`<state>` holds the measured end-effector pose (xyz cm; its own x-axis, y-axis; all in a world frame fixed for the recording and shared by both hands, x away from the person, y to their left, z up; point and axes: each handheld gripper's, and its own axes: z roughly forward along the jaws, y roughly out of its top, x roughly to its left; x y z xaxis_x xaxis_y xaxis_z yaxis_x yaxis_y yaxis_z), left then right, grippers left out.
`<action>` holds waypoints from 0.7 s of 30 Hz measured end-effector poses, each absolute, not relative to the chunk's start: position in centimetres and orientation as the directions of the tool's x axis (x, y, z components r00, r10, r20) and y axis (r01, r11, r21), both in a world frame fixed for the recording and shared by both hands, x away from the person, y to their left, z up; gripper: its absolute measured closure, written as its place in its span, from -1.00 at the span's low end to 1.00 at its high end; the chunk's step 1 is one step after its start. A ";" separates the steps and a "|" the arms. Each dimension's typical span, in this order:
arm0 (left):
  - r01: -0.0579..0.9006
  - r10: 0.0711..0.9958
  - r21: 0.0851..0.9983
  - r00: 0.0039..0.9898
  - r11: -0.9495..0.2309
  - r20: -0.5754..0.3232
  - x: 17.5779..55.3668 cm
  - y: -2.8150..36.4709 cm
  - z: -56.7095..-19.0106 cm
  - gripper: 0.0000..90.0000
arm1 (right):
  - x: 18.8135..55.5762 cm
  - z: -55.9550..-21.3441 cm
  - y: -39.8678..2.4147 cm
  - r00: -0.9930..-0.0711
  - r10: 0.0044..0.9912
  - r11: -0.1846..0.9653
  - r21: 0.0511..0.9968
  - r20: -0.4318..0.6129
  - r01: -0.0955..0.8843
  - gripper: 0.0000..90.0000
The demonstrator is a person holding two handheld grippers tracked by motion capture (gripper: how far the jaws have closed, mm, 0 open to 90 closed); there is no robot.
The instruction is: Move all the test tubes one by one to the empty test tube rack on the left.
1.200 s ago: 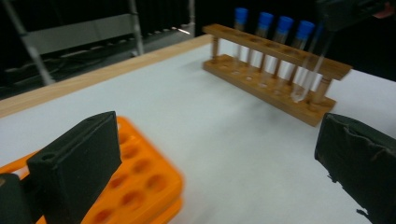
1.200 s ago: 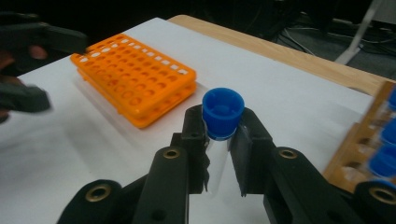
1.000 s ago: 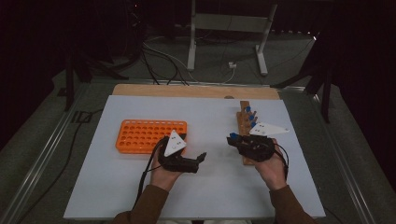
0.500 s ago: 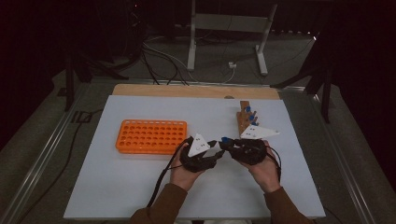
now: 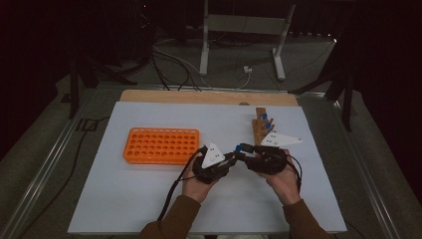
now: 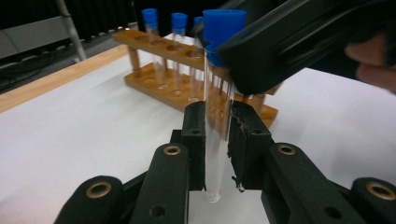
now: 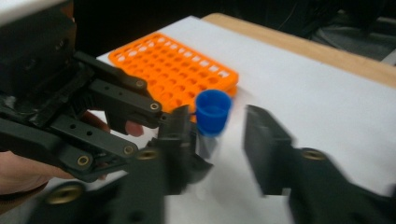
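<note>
The left gripper [image 6: 217,154] is pinching a clear blue-capped tube [image 6: 215,116] upright between its fingers. The right gripper [image 7: 219,140] is holding its fingers spread around the cap. No writing is showing on anything.

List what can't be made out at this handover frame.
- Right claw grip: its jaws are motion-blurred in the right gripper view, so contact with the tube is unclear; they look apart.
- Tube contents: glass looks clear, too faint to confirm.
- Wooden rack: its near end is hidden behind the right claw's grey plate in the high view.
- Orange rack: holes too small to check.
</note>
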<state>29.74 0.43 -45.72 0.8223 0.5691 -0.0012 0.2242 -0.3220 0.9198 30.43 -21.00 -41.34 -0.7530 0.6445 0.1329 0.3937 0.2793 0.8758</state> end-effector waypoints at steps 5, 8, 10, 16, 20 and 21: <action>0.238 0.597 0.923 0.802 -0.301 -0.012 30.1 1.7 -45.5 0.74 | 30.4 -40.7 -22.1 -0.726 0.679 0.253 0.891 0.114 0.376 -0.40; 0.246 0.616 0.928 0.787 -0.281 -0.022 30.3 2.7 -45.3 0.74 | 30.4 -40.5 -22.7 -0.694 0.713 0.235 0.899 0.099 0.370 -0.69; 0.248 0.628 0.929 0.778 -0.274 -0.023 30.4 3.4 -45.2 0.74 | 30.5 -40.5 -23.2 -0.680 0.727 0.225 0.902 0.096 0.368 -0.84; 0.258 0.678 0.935 0.734 -0.244 -0.025 30.7 5.6 -45.3 0.74 | 30.5 -40.3 -24.1 -0.654 0.754 0.225 0.907 0.069 0.355 -1.00; 0.264 0.707 0.935 0.706 -0.235 -0.021 30.9 7.0 -45.4 0.74 | 30.5 -40.2 -24.8 -0.644 0.762 0.209 0.913 0.072 0.350 -1.00; 0.265 0.715 0.936 0.699 -0.233 -0.020 31.0 7.3 -45.5 0.74 | 30.5 -40.1 -24.9 -0.638 0.767 0.207 0.914 0.069 0.348 -1.00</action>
<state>31.00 7.30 -45.46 0.6991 0.7148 -0.0203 0.2653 -0.2329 0.9356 30.48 -24.95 -40.12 -0.6383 0.7666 0.0694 0.3483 0.2073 0.9142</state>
